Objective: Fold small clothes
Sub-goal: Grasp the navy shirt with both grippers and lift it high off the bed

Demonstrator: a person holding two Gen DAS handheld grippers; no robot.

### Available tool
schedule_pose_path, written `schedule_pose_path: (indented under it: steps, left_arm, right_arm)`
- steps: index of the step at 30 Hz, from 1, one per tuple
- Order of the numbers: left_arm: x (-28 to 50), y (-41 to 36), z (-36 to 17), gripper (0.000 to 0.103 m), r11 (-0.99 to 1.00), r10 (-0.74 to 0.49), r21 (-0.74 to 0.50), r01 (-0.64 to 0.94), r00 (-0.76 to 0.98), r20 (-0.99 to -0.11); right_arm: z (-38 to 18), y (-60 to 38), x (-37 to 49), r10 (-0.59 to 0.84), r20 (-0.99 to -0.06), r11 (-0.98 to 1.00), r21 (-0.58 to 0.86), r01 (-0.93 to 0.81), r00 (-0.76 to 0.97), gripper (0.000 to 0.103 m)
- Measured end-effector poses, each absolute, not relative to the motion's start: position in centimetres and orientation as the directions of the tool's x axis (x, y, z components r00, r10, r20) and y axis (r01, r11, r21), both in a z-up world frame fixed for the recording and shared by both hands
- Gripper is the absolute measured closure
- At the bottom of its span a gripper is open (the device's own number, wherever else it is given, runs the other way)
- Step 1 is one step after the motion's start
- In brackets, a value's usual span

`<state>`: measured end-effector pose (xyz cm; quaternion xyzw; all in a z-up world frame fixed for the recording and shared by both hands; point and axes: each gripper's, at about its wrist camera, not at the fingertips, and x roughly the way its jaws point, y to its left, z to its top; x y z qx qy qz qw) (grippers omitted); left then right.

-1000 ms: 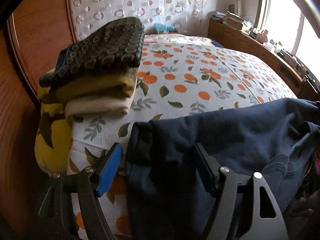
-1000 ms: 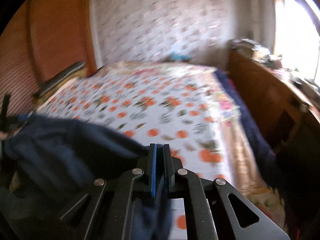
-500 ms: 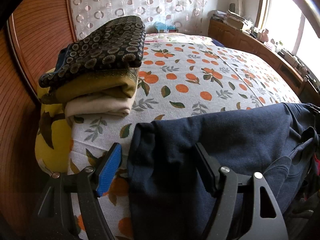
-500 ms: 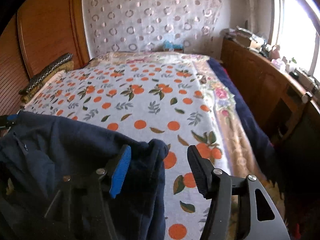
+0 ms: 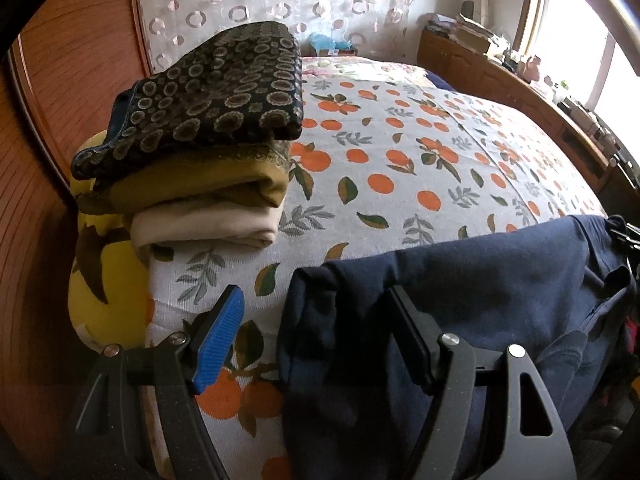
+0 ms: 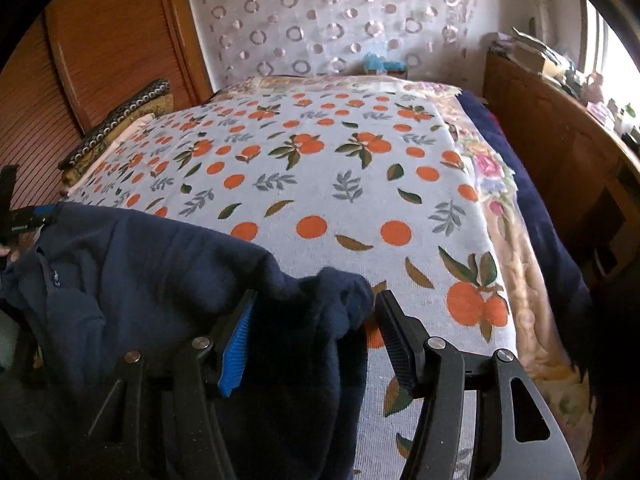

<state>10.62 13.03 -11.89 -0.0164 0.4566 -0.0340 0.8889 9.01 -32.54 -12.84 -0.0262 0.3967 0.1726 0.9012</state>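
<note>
Three folded clothes (image 5: 208,152) sit stacked at the bed's (image 5: 400,168) left edge, so part of the work looks done; the navy garment (image 5: 460,300) lies rumpled across the near edge, not yet folded. The left hand-held gripper (image 5: 316,332) is released, jaws apart over the garment's corner; the right hand-held gripper (image 6: 316,328) has just been opening then easing inward, cloth bunched loosely between unpressed pads.

left wrist: close, angled down | right wrist: likewise | shared: navy garment (image 5: 460,280), bedspread (image 6: 320,184)
</note>
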Motion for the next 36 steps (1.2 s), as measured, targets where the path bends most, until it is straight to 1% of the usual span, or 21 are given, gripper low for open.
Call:
schedule_pose_path:
  steps: [1,2,3,4,5,6,7,10,12,14,17,20,22,23,24,28,32,36]
  left_arm:
    - [10.6,12.9,-11.9,0.030,0.997,-0.076,-0.057,0.050,0.581,-0.810]
    - [10.6,12.9,-11.9,0.033,0.997,-0.081,-0.060,0.055,0.582,-0.809]
    - [10.4,12.8,-11.8,0.043,0.995,-0.099,-0.073,0.068,0.587,-0.803]
    - [10.3,12.7,-11.7,0.054,0.993,-0.119,-0.085,0.086,0.587,-0.801]
    - [10.2,12.6,-11.7,0.063,0.991,-0.136,-0.097,0.097,0.586,-0.799]
    - [9.9,12.5,-11.5,0.083,0.984,-0.176,-0.135,0.114,0.577,-0.797]
    - [9.6,12.3,-11.3,0.096,0.981,-0.194,-0.153,0.120,0.577,-0.794]
    - [7.7,11.5,-9.3,0.096,0.983,-0.180,-0.125,0.131,0.630,-0.756]
    - [6.0,11.5,-6.6,0.096,0.980,-0.199,-0.141,0.141,0.677,-0.708]
    - [4.5,11.5,-3.6,0.096,0.975,-0.222,-0.156,0.159,0.725,-0.652]
    - [1.9,10.7,1.7,0.096,0.972,-0.237,-0.138,0.192,0.792,-0.563]
    - [0.6,9.9,6.2,0.096,0.966,-0.260,-0.119,0.231,0.832,-0.489]
    - [-0.4,9.4,10.1,0.096,0.966,-0.256,-0.084,0.244,0.869,-0.423]
    - [-0.9,9.4,11.2,0.096,0.966,-0.257,-0.074,0.248,0.879,-0.402]
    - [-1.5,9.3,13.2,0.096,0.967,-0.253,-0.059,0.248,0.897,-0.362]
    - [-3.3,9.8,18.2,0.096,0.973,-0.228,-0.029,0.228,0.943,-0.242]
    - [-3.9,10.3,21.2,0.096,0.979,-0.204,-0.004,0.206,0.964,-0.170]
    - [-4.0,10.4,22.9,0.096,0.980,-0.198,0.011,0.200,0.973,-0.117]
  right_arm:
    - [-12.8,-32.5,9.1,0.301,-0.725,0.935,0.097,-0.341,0.619,0.051]
    - [-12.7,-32.4,9.1,0.315,-0.727,0.929,0.105,-0.356,0.610,0.062]
    - [-12.8,-32.1,8.9,0.315,-0.729,0.926,0.096,-0.364,0.608,0.071]
    - [-12.7,-31.9,8.6,0.318,-0.727,0.921,0.085,-0.380,0.609,0.077]
    - [-12.5,-31.7,8.3,0.328,-0.720,0.915,0.080,-0.396,0.612,0.084]
    - [-12.0,-31.5,7.8,0.327,-0.709,0.912,0.064,-0.405,0.624,0.086]
    - [-11.6,-31.5,7.4,0.333,-0.699,0.910,0.061,-0.411,0.633,0.086]
    - [-8.9,-31.9,5.4,0.366,-0.643,0.900,0.061,-0.432,0.673,0.087]
    - [-6.7,-32.2,4.0,0.361,-0.614,0.907,0.056,-0.418,0.702,0.088]
    - [-4.1,-32.3,2.2,0.379,-0.564,0.901,0.043,-0.432,0.734,0.088]
    - [-0.2,-32.5,-0.3,0.397,-0.491,0.895,0.021,-0.445,0.776,0.088]
    - [3.8,-33.2,-2.3,0.406,-0.398,0.899,0.012,-0.438,0.822,0.088]
    - [6.5,-33.6,-3.7,0.401,-0.333,0.903,-0.012,-0.429,0.853,0.088]
    - [7.8,-33.9,-4.2,0.404,-0.303,0.903,-0.016,-0.428,0.863,0.088]
    - [9.1,-34.2,-4.9,0.412,-0.272,0.901,-0.019,-0.433,0.870,0.088]
    - [14.5,-35.8,-7.7,0.409,-0.138,0.907,-0.045,-0.418,0.902,0.088]
    - [18.2,-36.8,-9.6,0.368,-0.053,0.922,-0.113,-0.371,0.928,0.088]
    - [20.7,-37.5,-10.7,0.346,-0.015,0.927,-0.146,-0.345,0.938,0.088]
